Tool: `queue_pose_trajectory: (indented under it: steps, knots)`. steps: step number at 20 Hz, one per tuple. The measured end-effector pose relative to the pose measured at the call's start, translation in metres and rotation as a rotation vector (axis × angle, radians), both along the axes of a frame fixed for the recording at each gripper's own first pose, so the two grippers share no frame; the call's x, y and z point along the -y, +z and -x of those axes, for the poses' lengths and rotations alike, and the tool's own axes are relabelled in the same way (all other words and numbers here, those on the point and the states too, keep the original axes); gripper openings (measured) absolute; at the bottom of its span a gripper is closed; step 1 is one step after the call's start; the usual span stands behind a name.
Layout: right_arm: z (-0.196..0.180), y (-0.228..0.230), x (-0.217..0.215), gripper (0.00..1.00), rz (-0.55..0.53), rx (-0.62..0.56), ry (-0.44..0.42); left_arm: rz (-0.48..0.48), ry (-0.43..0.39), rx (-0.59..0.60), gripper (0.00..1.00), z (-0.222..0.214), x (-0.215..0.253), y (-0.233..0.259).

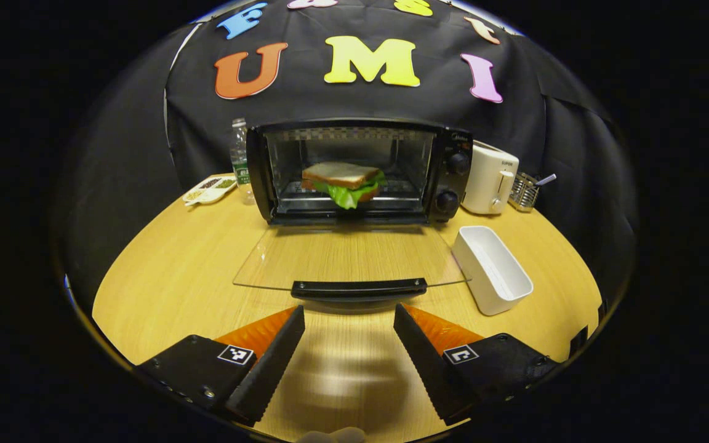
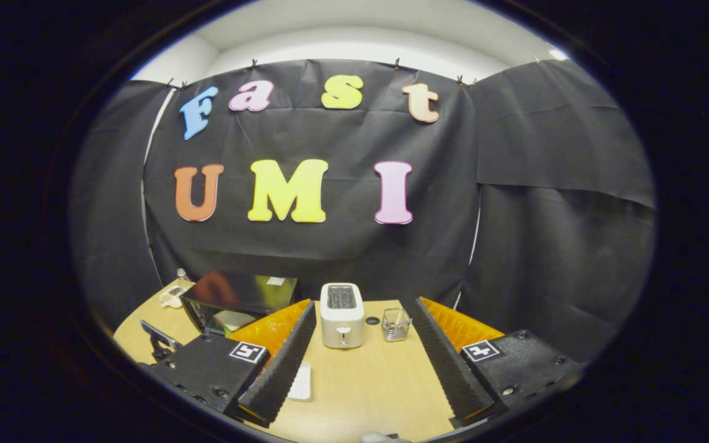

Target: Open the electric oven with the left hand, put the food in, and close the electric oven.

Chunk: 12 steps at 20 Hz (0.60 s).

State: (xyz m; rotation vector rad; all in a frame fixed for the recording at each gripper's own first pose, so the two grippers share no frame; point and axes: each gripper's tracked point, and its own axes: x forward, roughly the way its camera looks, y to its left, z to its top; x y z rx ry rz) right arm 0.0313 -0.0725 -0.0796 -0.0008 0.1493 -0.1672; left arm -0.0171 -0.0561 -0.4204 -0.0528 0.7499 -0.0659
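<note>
Oven (image 1: 354,172) sits straight ahead of my left gripper (image 1: 349,335) on the wooden table (image 1: 170,277). Door (image 1: 348,258) is dropped flat toward me, glass panel horizontal. Door handle (image 1: 359,288) is a dark bar just beyond my L fingertips, centred between them, long axis running left-right across my line of approach. L fingers apart, nothing between them, not touching the handle.

Sandwich (image 1: 343,183) — bread on top, lettuce hanging off the front edge — lies on the rack inside the cavity. Food is in, so judging by this the only step left is closing.

Key relation: handle lies dead ahead and slightly above my fingertip line, so I reckon the move is to come under the bar or door lip and swing it up toward the oven. L is much the nearer hand. My right gripper (image 2: 367,363) is held high and back, fingers apart and empty, pointing at the toaster (image 2: 341,315) and wire basket (image 2: 396,325).

Containers: white rectangular dish (image 1: 493,269) right of the door, looks empty. Divided tray (image 1: 210,189) left of the oven holds small portions, can't tell what. Water bottle (image 1: 240,160) beside it.

Risk: white dish sits near the door's right corner.
</note>
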Motion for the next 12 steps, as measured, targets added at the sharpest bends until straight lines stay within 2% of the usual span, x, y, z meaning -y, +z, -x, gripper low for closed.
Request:
queue_pose_trajectory:
  steps: [1,2,3,4,7,8,9,12]
  knots:
    - [-0.002,-0.004,0.001,0.9,0.003,-0.013,-0.005,-0.005,-0.001,-0.018,0.96,-0.002,0.001,-0.01]
    - [-0.003,-0.008,0.003,1.0,0.006,-0.024,-0.009,-0.013,-0.004,-0.035,0.96,-0.003,0.001,-0.019]
    - [-0.004,-0.011,0.003,1.0,0.008,-0.035,-0.013,-0.014,-0.002,-0.05,0.96,-0.004,0.002,-0.027]
    - [-0.005,-0.013,0.004,0.91,0.005,-0.042,-0.013,-0.017,-0.006,-0.058,0.96,-0.007,0.002,-0.033]
    - [-0.01,-0.017,0.005,0.91,0.006,-0.051,-0.016,-0.029,-0.007,-0.046,0.96,-0.021,0.001,-0.039]
    - [-0.011,-0.018,0.005,1.0,0.006,-0.055,-0.018,-0.021,-0.008,-0.053,0.96,-0.021,0.004,-0.04]
    - [-0.011,-0.017,0.005,0.91,0.006,-0.056,-0.016,-0.025,-0.01,-0.053,0.95,-0.021,0.004,-0.039]
    - [-0.014,-0.017,0.008,0.92,0.012,-0.06,-0.018,-0.033,-0.021,-0.036,0.94,-0.024,0.005,-0.033]
